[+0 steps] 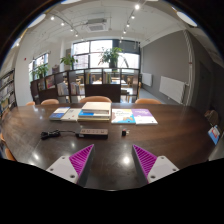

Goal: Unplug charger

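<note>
Blk charger [50, 135] beyond fingers [72, 160], left

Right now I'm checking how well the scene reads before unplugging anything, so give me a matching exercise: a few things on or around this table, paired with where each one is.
Things:
1. tool
2. stack of books
3. colourful magazines
4. potted plant

Places:
A. by the windows, far beyond the table
B. on the dark table, just beyond the books, toward the chairs
C. nearest the camera, fingers open over the table with nothing between them
D. on the table ahead of the fingers

Pairs: 1-C, 2-D, 3-B, 4-A
</note>
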